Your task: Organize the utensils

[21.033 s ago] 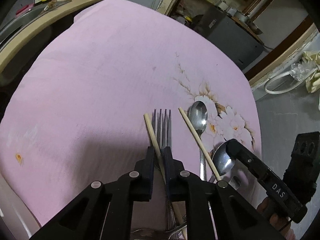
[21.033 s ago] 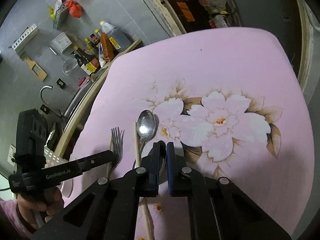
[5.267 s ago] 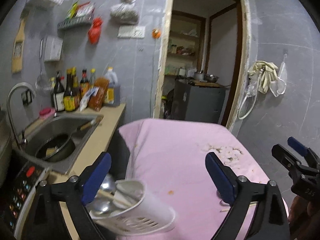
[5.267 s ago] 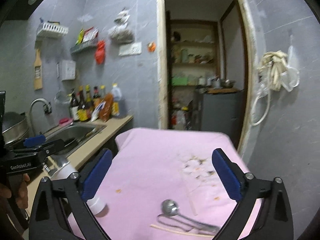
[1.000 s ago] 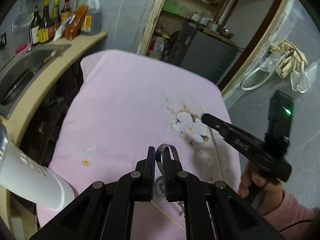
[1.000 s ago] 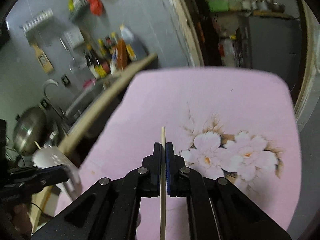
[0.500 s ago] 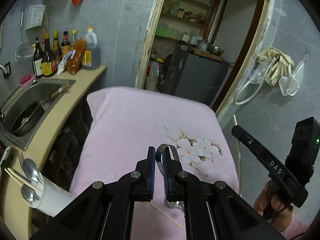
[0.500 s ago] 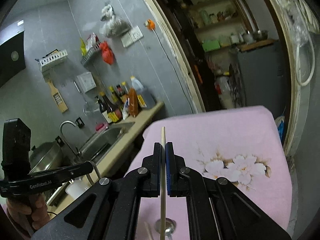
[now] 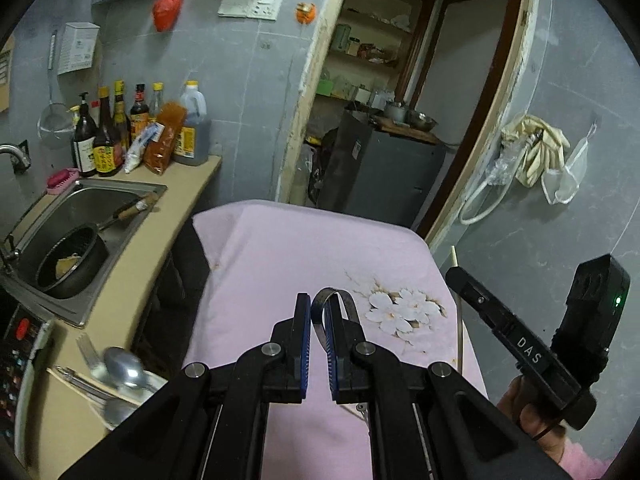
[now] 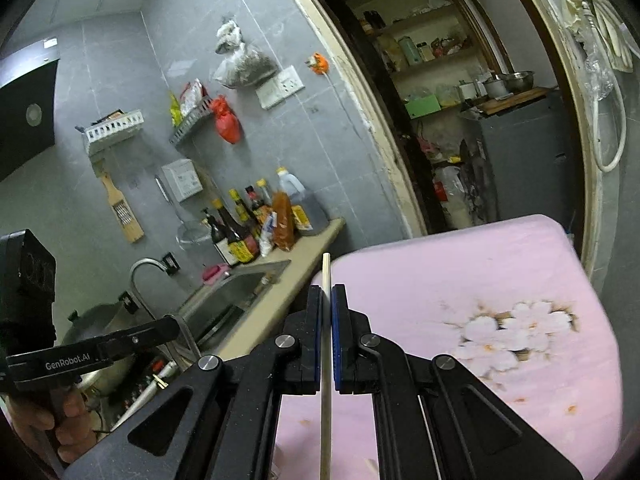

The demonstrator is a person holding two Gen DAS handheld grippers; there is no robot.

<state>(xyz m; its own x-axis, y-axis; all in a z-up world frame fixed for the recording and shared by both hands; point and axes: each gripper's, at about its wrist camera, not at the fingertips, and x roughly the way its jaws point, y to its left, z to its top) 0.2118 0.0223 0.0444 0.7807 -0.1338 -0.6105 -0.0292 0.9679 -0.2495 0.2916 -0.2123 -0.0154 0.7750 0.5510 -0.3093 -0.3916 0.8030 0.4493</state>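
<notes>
Pink flowered cloth (image 9: 304, 248) lay below both grippers; the left gripper (image 9: 317, 312) pinched a metal handle (image 9: 340, 300), the right gripper (image 10: 326, 304) clamped an upright chopstick (image 10: 326, 276), other utensils (image 9: 116, 368) lower left

The right gripper (image 10: 327, 296), black with blue-lined fingers, is clamped on a thin pale wooden chopstick (image 10: 326, 360) that stands upright between the pads, its tip poking out above them. Below lies the pink tablecloth with a white flower print (image 10: 460, 280). Off to the left the other black gripper (image 10: 120, 340), marked GenRobot.AI, hangs in a bare hand (image 10: 68, 416) over the steel sink (image 10: 236, 292), near the row of dark sauce bottles (image 10: 240, 236) on the beige counter (image 10: 280, 292)
</notes>
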